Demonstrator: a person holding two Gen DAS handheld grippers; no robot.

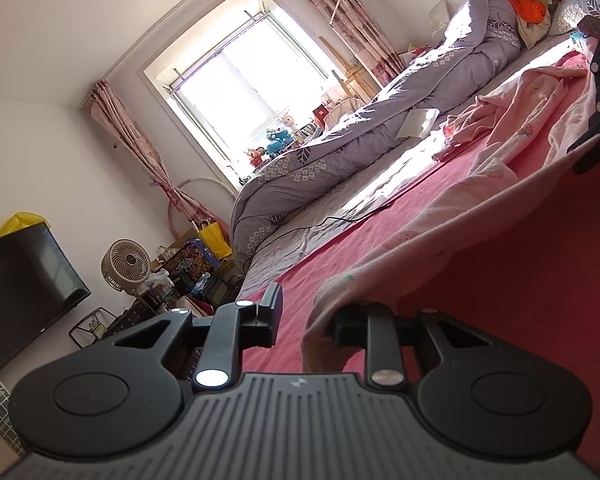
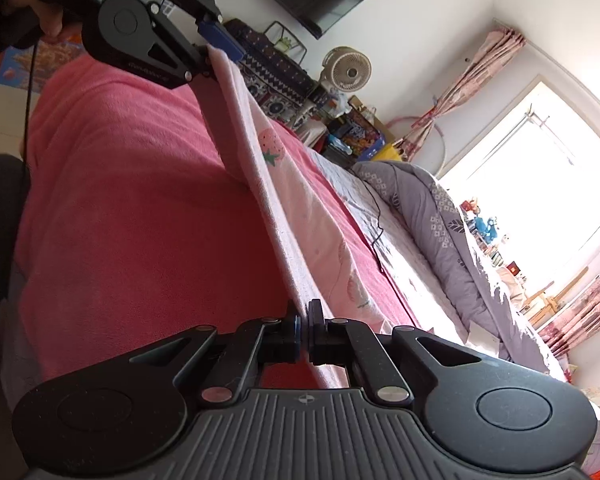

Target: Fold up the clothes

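Left wrist view: left gripper (image 1: 304,316) stands partly apart, pink garment (image 1: 440,232) draped over one finger (image 1: 350,322) above the red blanket (image 1: 520,320). Right wrist view — right gripper (image 2: 303,322) pinches the garment's edge tight, cloth stretched taut between both grippers.

Pretty lived-in bedroom. Big bright window (image 1: 236,92) with pink floral curtains (image 1: 140,152) tied back on both sides, and a row of little toys (image 1: 278,140) along the sill. A rumpled lavender duvet (image 1: 380,128) with a leaf print runs down the far side of the bed, with a white booklet (image 1: 417,123) lying against it. A thin black cable (image 1: 332,220) snakes across the sheet. Up by the headboard there's something orange (image 1: 526,6) on cream bedding. Against the wall: a dark TV (image 1: 20,292), a beige fan (image 1: 125,266), a yellow bag (image 1: 216,238) and general clutter.
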